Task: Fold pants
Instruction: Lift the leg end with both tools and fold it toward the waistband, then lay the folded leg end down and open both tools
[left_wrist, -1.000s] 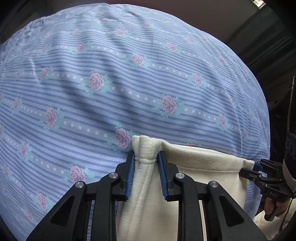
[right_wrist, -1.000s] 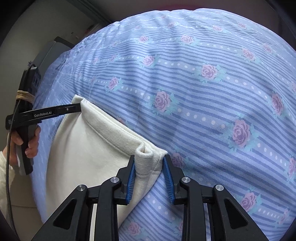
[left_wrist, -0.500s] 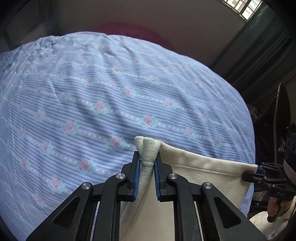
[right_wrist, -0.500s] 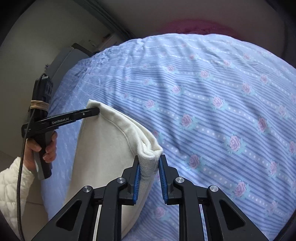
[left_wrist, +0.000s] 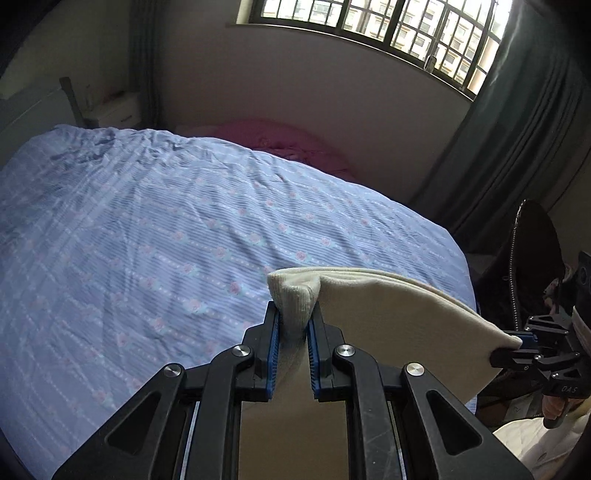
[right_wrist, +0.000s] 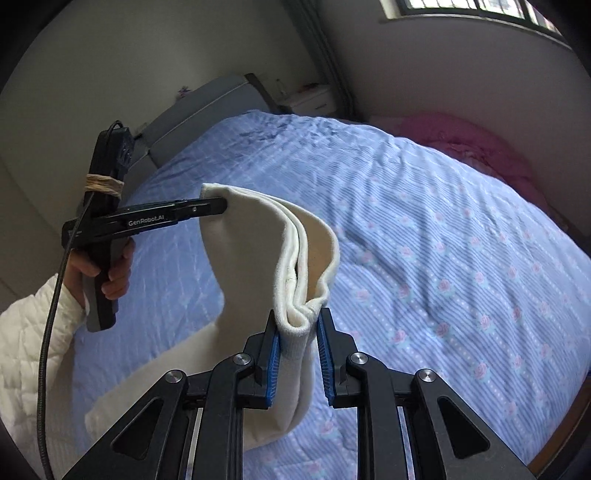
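Note:
Cream pants (left_wrist: 399, 321) hang in the air above the bed, stretched between both grippers. My left gripper (left_wrist: 294, 319) is shut on one ribbed corner of their top edge. In the right wrist view my right gripper (right_wrist: 298, 325) is shut on the other corner of the pants (right_wrist: 255, 251), whose layers sag in an arc. The left gripper (right_wrist: 218, 206) shows at the far corner there, held by a hand in a white quilted sleeve. The right gripper (left_wrist: 506, 350) shows at the right edge of the left wrist view, pinching the cloth. The lower part of the pants drapes down out of sight.
A bed with a blue striped, rose-patterned cover (left_wrist: 184, 229) fills the space below. A pink pillow (right_wrist: 461, 140) lies at its far end near the wall. A window (left_wrist: 388, 26) and dark curtain (left_wrist: 517, 155) stand behind; a grey headboard (right_wrist: 207, 107) and white nightstand (right_wrist: 310, 101) are at the left.
Both grippers closed tight on the pants' corners and lifted them well off the bed. The view tilted up, so the wall, window and curtain now show.

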